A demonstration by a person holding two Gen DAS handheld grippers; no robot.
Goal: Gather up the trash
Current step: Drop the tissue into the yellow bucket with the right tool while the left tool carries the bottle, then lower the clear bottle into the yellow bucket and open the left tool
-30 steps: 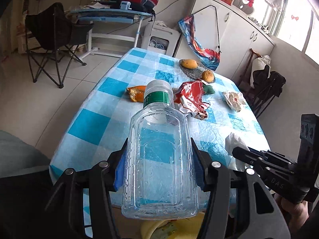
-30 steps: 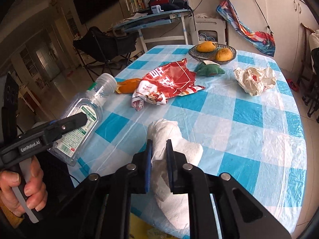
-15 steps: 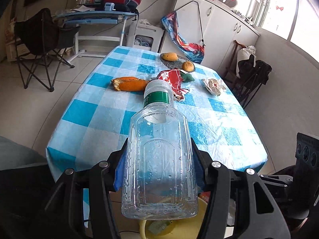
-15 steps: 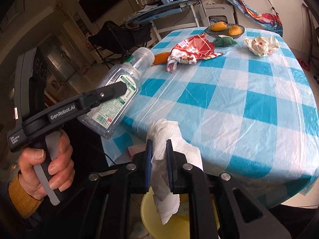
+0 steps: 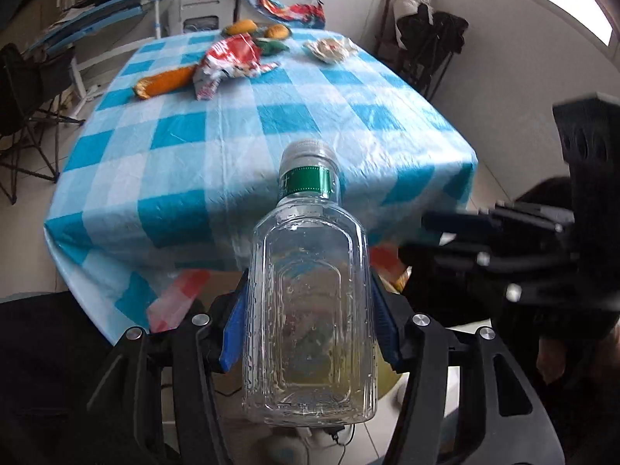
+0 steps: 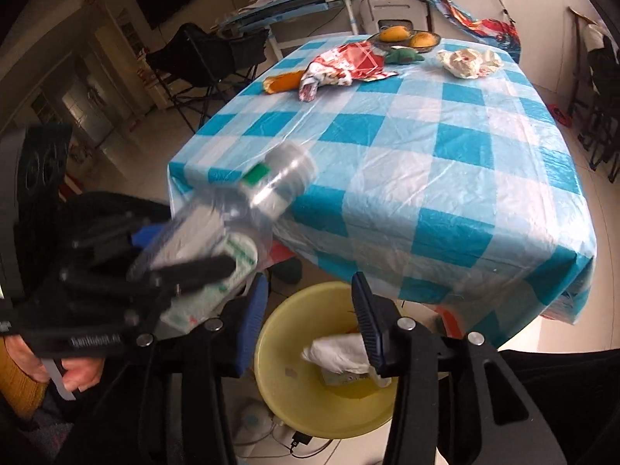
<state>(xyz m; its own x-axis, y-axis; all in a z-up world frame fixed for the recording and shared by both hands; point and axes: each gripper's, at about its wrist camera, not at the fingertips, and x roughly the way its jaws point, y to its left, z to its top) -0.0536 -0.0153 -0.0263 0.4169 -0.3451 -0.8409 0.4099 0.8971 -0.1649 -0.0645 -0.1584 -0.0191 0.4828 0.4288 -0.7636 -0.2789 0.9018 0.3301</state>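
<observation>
Claw state first: the left claw [image 5: 308, 333] is closed on a clear plastic bottle with a green band [image 5: 310, 310], which is held off the counter edge. The right claw [image 6: 310, 325] has just been opened, and nothing is held between its blue pads. A white crumpled tissue [image 6: 339, 352] is seen below it, inside a round yellow plastic bin [image 6: 279, 372] on the floor.

The bottle could be dropped beside the bin if it is let go too soon, since it is not seen over the bin.

A red snack wrapper [image 6: 345, 64] and a white paper ball [image 6: 467, 62] are left on the blue checked counter [image 6: 445, 162]. The bottle is blurred in the right view, and the bin is mostly hidden in the left view.
</observation>
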